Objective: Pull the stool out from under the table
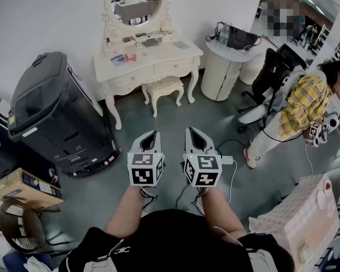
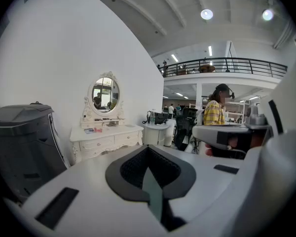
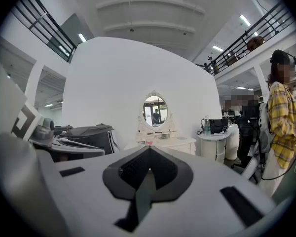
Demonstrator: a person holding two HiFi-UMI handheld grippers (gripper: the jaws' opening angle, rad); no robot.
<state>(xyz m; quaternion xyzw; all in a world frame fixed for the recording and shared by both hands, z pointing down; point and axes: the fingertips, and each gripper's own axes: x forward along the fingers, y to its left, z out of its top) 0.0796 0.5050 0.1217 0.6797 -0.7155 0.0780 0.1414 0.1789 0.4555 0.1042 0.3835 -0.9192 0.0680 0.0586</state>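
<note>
Two grippers, both empty, are held side by side in front of us. The left gripper [image 1: 149, 139] and the right gripper [image 1: 196, 137] each have their jaws pressed together with nothing between them. We take this as a carrying posture, since neither is near anything to grasp. Both point toward 12 o'clock, at the stool [image 1: 165, 87], and we judge that is why they are aimed so.

The stool stands well ahead of us in the knee gap of the white dressing table [image 1: 158, 55]. Its cushioned seat is partly under the table's front edge and its front legs are out on the floor. The pull has not begun, and the jaws would have to part before taking the seat's rim or a leg.

The floor between us and the stool looks free. At 10 o'clock a black machine [image 1: 51, 103] stands near the table's left leg. At 1 o'clock a round white stand [image 1: 218, 72] sits just beside the table's right end. The stool's way out is therefore a lane between them, toward us.

A white cable [image 1: 233, 177] lies on the floor close at our right and could catch a foot. A person in a yellow checked shirt [image 1: 306, 103] stands at 2 o'clock, well apart from the table.

In both gripper views each gripper's own body hides the stool.
</note>
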